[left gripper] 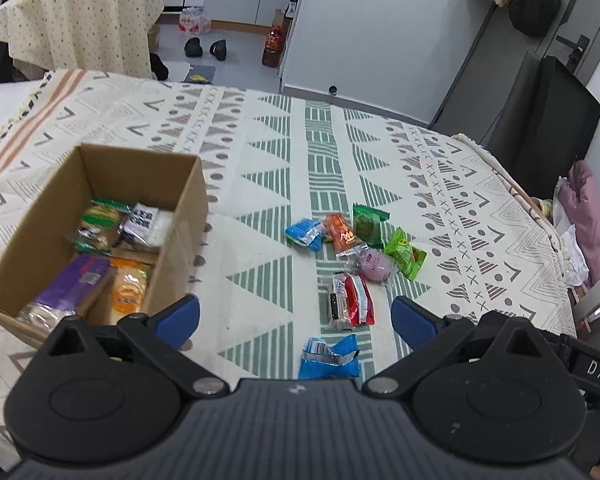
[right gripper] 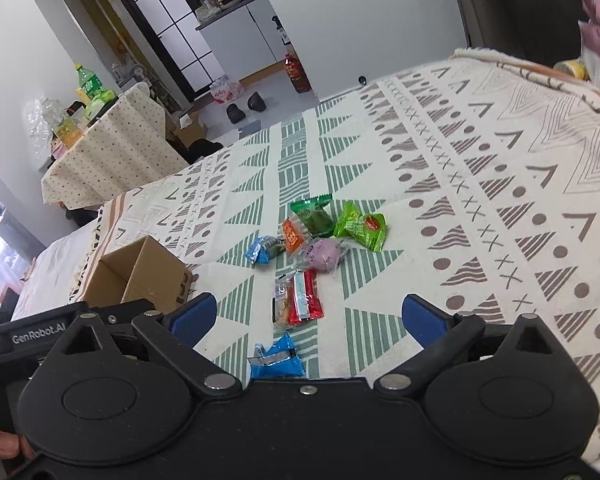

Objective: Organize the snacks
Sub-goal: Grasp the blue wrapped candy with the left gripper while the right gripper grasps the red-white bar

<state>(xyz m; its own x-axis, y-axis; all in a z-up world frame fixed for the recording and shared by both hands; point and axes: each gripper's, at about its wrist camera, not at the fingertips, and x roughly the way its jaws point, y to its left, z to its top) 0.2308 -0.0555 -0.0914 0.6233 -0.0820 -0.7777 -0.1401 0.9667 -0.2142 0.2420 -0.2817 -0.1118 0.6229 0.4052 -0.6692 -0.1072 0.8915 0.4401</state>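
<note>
Cardboard box [left gripper: 100,236] sits on the patterned cloth [left gripper: 440,168] at the left, already holding several packets: a purple one, an orange one, a green one and a white one with a printed code. Loose snacks lie in a cluster to its right: a blue packet [left gripper: 330,354] nearest the tongs, a red-and-clear packet [left gripper: 350,300] just beyond it, then a pink round sweet [left gripper: 374,265], two green packets, an orange one and a second blue one farther off. Both tongs hover above the cloth with nothing in them: the left gripper [left gripper: 296,316] has its jaws spread wide, and the right gripper [right gripper: 310,316] is likewise released. Sorting looks partly done, and the step in hand seems to be choosing the next loose snack. That blue packet is the likely pick, though part of it is hidden under the tool body, so its lie is hard to judge. Either gripper must lower, straddle the crinkly wrapper, clench, then carry it left to the box.
</note>
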